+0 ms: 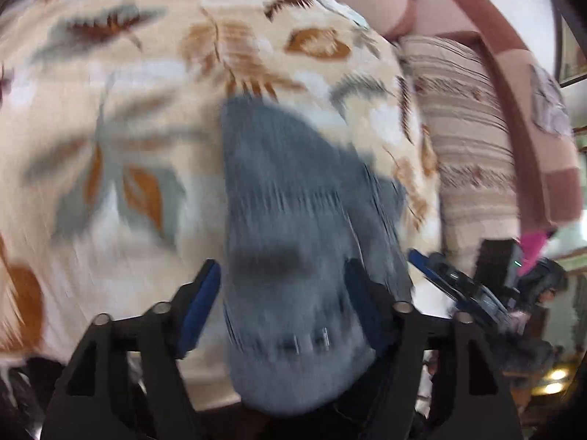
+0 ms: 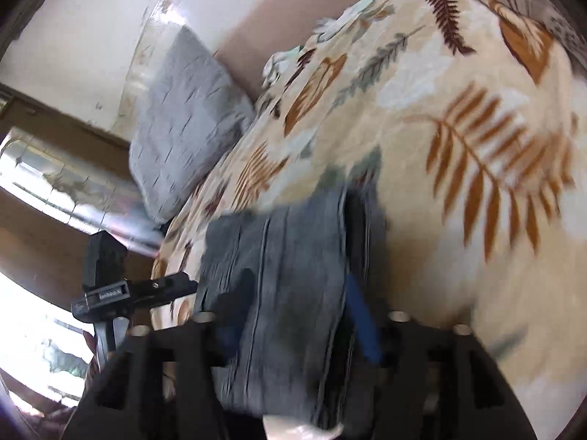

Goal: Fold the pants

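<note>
So you are over a big soft blanket [image 1: 110,154] with brown and grey leaf shapes; it spreads out far past your fingers on every side. A puffy grey pillow [image 2: 187,117] leans well off to the left of your right fingers. The pants [image 1: 293,220] are thick grey-blue denim, folded into a flat stack with lines of stitching, and they lie on the blanket right between your fingers. Your left gripper [image 1: 282,286] stands wide, one blue pad on each side of the stack. Your right gripper [image 2: 293,293] is part open too, around the stack's edge. The blur hides whether any pad presses the cloth.
</note>
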{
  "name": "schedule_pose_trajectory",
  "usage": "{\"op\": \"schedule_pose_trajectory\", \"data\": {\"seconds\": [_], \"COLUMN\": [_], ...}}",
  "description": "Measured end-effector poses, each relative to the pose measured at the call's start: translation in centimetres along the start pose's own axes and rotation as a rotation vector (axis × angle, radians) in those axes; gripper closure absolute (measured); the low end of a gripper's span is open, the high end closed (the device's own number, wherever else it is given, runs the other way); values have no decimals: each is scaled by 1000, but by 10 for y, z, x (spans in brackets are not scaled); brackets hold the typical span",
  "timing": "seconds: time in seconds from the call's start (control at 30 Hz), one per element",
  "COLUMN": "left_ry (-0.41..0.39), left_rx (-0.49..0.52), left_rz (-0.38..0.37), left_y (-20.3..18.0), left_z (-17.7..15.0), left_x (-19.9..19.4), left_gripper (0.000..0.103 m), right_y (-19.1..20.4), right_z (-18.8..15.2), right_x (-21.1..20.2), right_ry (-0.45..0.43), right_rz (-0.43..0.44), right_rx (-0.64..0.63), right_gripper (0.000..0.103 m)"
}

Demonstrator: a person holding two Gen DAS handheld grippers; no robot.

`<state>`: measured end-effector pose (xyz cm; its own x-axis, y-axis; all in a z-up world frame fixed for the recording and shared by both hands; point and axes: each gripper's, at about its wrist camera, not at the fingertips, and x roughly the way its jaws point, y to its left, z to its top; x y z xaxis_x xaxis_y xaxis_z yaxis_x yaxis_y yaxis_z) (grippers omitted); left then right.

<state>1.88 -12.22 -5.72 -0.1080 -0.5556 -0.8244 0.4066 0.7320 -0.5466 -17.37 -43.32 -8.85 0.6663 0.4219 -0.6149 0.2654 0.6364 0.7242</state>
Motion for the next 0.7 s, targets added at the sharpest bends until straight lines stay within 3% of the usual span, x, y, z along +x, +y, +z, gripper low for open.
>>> {"op": "schedule_pose_trajectory", "data": {"seconds": [0.07, 0.13, 0.17, 0.2, 0.3, 0.37, 0.5, 0.57, 0.7], "left_ry": [63, 94, 90, 76, 12, 2, 108, 99, 47], "left_rx": [0, 36, 53, 62, 82, 91, 86, 85, 129], "left_rz": [-62, 12, 42, 52, 33, 68, 177, 162, 149], "left_y": [3, -2, -6, -10, -21, -23, -7, -4, -10], "left_z": [-23, -35, -38, -39, -43, -46, -52, -52, -51], "left_x": [14, 30, 31, 27, 8, 11, 55, 53, 26], "left_gripper": [28, 29, 30, 34, 39, 39, 36, 36, 40], "right_y": [4, 11, 18, 27, 57, 68, 31, 24, 29], "right_z": [-19, -34, -39, -41, -42, -44, -56, -60, -56], "right_x": [3, 15, 20, 21, -9, -24, 8, 15, -5], "right_ry": [26, 56, 56, 62, -29, -56, 75, 105, 77], "right_rz": [27, -5, -60, -101, -125, -175, -295, -289, -238], "right_rx": [-2, -41, -89, -135, -246, -325, -281, -257, -233], "right_gripper": [44, 49, 80, 94, 94, 94, 93, 91, 79]}}
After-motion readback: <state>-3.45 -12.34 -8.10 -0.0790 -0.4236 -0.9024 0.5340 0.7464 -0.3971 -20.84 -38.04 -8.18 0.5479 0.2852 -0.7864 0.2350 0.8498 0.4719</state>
